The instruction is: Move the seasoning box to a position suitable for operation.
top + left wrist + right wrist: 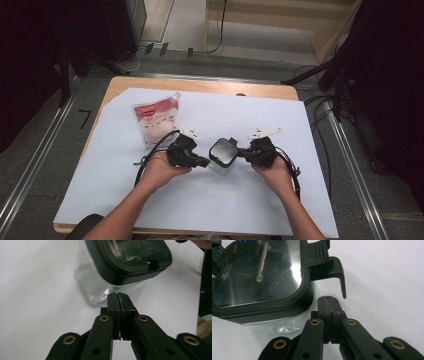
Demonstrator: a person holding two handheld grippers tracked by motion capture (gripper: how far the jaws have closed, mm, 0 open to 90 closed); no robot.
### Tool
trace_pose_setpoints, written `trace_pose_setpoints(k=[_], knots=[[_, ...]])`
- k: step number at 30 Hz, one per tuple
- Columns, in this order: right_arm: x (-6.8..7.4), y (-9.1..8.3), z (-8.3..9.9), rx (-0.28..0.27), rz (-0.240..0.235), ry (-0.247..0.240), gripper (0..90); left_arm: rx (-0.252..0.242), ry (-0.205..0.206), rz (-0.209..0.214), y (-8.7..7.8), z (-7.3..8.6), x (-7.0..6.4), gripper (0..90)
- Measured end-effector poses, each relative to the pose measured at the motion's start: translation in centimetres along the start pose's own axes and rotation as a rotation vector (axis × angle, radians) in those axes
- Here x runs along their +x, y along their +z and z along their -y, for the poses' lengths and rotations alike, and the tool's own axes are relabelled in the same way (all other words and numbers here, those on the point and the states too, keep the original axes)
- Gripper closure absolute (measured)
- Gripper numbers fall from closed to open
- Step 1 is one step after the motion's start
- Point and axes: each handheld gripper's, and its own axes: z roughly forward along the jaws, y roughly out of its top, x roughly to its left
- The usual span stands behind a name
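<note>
A clear square container (223,155) with a dark lid stands in the middle of the white sheet. My left gripper (204,162) is shut, its tips against the container's left side; in the left gripper view the closed jaws (117,293) meet the clear wall (92,287) just under the black lid (130,257). On the other side my right gripper (243,153) is also shut with nothing held. In the right gripper view its tips (327,298) sit below the lid's raised latch (329,265), beside the glossy lid (259,272).
A red and white pouch (155,120) lies at the back left of the white sheet (200,200). The sheet covers a wooden table (200,85). Cables (320,135) and stand legs lie on the floor around it.
</note>
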Motion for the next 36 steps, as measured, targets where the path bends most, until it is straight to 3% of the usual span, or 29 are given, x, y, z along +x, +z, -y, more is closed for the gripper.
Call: trace_pose_setpoints(k=[6,16,23,29,33,36], knots=[[0.3,0.1,-0.1,0.004,-0.003,-0.014,90.0,0.003,0.011,-0.022,0.2,-0.1,-0.1,90.0],[1.0,-0.1,0.0,0.024,-0.02,-0.026,90.0,-0.049,-0.051,-0.048,-0.3,-0.1,1.7,90.0],[1.2,-0.3,0.3,0.035,-0.041,-0.032,90.0,-0.051,-0.036,-0.04,-0.1,-0.4,2.3,90.0],[1.1,-0.6,0.5,0.045,-0.032,-0.017,90.0,-0.067,0.001,0.015,0.0,-0.8,3.0,90.0],[0.8,-1.1,0.5,0.024,-0.045,0.005,90.0,-0.041,0.021,-0.014,-0.3,-0.9,2.7,85.6],[0.8,-1.7,0.5,0.009,-0.048,0.009,90.0,-0.057,0.009,0.006,-0.8,-0.9,2.8,78.4]])
